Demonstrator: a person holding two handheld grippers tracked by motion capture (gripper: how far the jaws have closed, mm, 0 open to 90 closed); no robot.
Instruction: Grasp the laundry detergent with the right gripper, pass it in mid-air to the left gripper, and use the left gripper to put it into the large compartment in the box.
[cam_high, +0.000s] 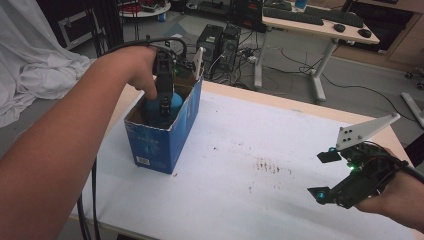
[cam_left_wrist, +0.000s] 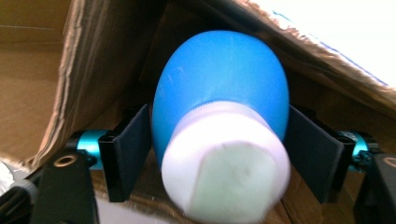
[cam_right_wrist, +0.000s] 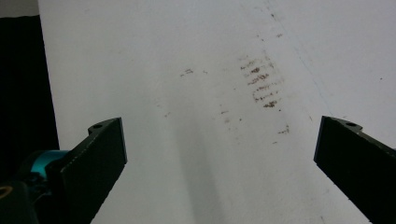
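A blue bottle (cam_left_wrist: 219, 88) with a white cap lies inside an open blue cardboard box (cam_high: 165, 142) at the table's far left. My left gripper (cam_high: 162, 107) reaches down into the box. In the left gripper view its jaws (cam_left_wrist: 218, 154) stand either side of the bottle's body, the pads close against it without visibly squeezing it. The bottle's blue top (cam_high: 172, 105) shows beside the gripper. My right gripper (cam_high: 324, 175) hovers at the right over the white table (cam_high: 250, 150), jaws wide apart with nothing between them (cam_right_wrist: 219, 154).
Brown smudges (cam_high: 270, 166) mark the white table surface at its middle. The box's brown inner walls (cam_left_wrist: 107, 56) close in tightly around the left gripper. Beyond the table's far edge stand a desk (cam_high: 320, 27), computer towers and cables on the floor.
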